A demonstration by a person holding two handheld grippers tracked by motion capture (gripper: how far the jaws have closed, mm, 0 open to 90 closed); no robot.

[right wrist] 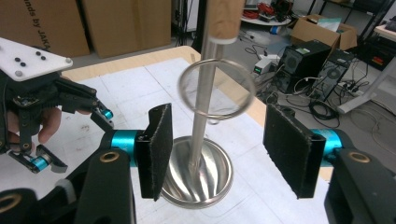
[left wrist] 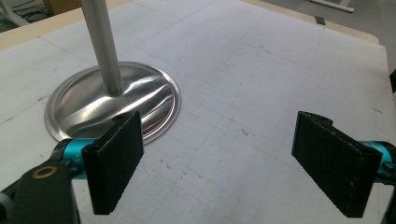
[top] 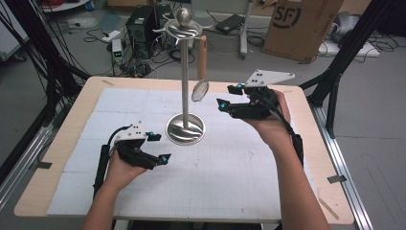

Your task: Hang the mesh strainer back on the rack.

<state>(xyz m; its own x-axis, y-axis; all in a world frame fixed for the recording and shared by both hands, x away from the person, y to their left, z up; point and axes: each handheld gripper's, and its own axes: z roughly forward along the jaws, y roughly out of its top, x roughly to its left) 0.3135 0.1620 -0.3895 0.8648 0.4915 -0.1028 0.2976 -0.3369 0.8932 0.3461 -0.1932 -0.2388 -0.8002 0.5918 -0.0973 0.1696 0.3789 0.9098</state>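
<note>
The strainer [top: 201, 72] hangs from the stand [top: 186, 76] at desk centre, with the right tool [top: 229, 97] spread empty just beside it, the left tool [top: 158, 147] spread near the base; hanging looks finished, so next withdraw.

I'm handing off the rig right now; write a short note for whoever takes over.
Left gripper: open, empty, resting low on the table mat beside the stand's base.
Right gripper: open, nothing between its pads, just right of the strainer.
Strainer: small mesh strainer with a wooden handle, hanging from a hook at the top of the steel stand.
Done: the strainer appears hung and let go.
Left: draw the right gripper clear.
</note>
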